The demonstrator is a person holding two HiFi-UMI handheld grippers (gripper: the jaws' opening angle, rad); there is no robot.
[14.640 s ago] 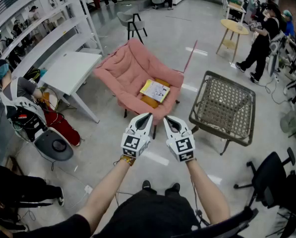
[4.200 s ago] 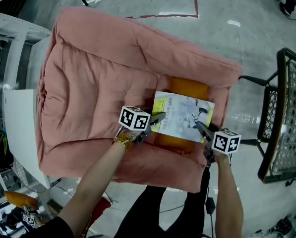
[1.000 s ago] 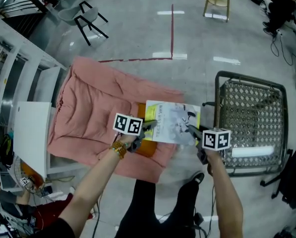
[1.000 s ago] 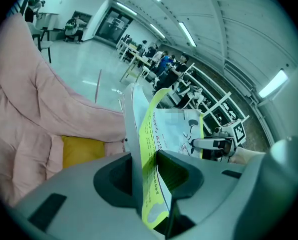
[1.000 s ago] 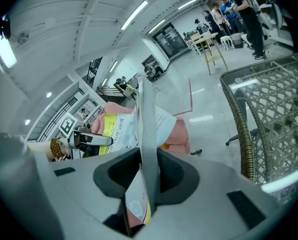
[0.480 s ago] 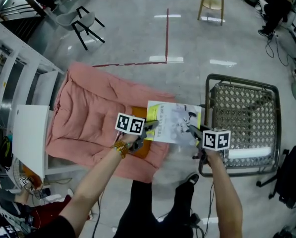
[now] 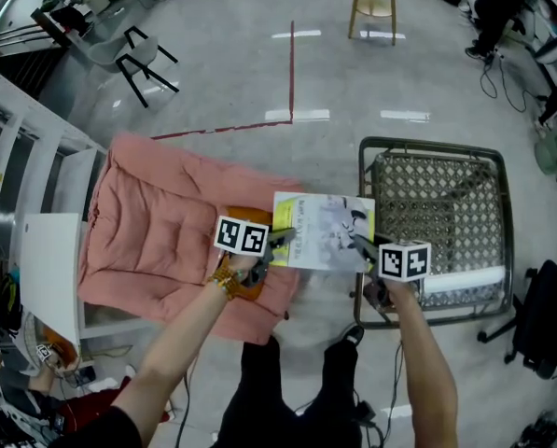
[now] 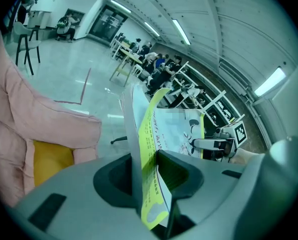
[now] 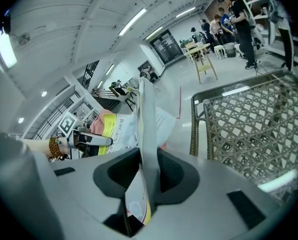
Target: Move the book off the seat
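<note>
Since a few seconds earlier, when it lay on the orange cushion (image 7: 247,285), the book (image 7: 323,231) had been lifted clear and carried rightward. It hung flat in the air, its left edge over the front corner of the pink seat (image 7: 157,231) and the rest over bare floor (image 7: 259,73), short of the wicker-topped frame (image 7: 437,203).

The left gripper (image 7: 283,239) was clamped narrowly on the yellow-striped left edge, and the right gripper (image 7: 359,245) pinched the opposite edge just as narrowly. Holding both sides probably kept the thin, floppy cover level so the pages would not sag or fan open.

Around them lay a large hall with a glossy grey floor, a red tape line (image 7: 291,63) across it, white shelving (image 7: 17,157) on the left, a wooden stool (image 7: 376,3) and a black chair (image 7: 133,49) farther off. People stood at the far edge.
</note>
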